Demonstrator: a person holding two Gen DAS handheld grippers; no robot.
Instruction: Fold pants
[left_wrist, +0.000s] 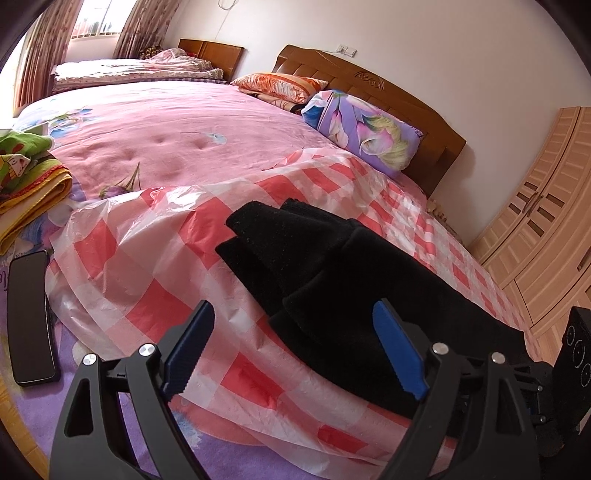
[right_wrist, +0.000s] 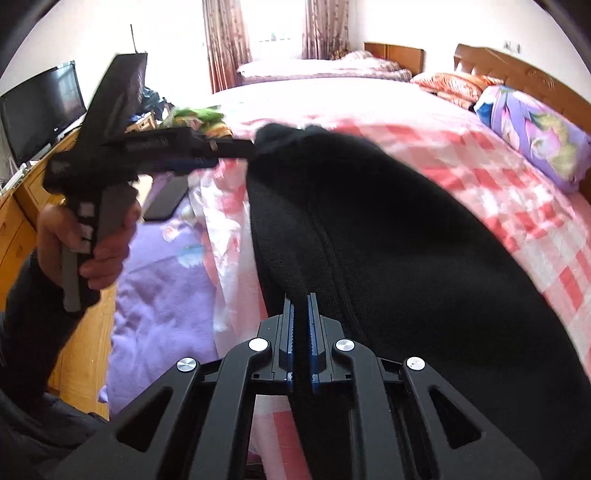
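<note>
Black pants (left_wrist: 332, 266) lie bunched on pink-checked plastic sheet (left_wrist: 155, 258) over bed w/ pink quilt (left_wrist: 166, 125); left gripper (left_wrist: 295, 347) jaws wide apart, nothing pinched, right gripper (right_wrist: 301, 314) pinched together on pants' near edge.

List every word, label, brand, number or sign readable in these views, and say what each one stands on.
No text can be read for certain in either view.
Purple bedsheet: a fragment of cursive print at the left edge of the left wrist view, cut off and unreadable.
Black flat-screen television: a small pale mark on the lower bezel, too small to read.
Green cartoon-print folded cloth: pictures only, no legible words.
Black pants: no label showing.
</note>
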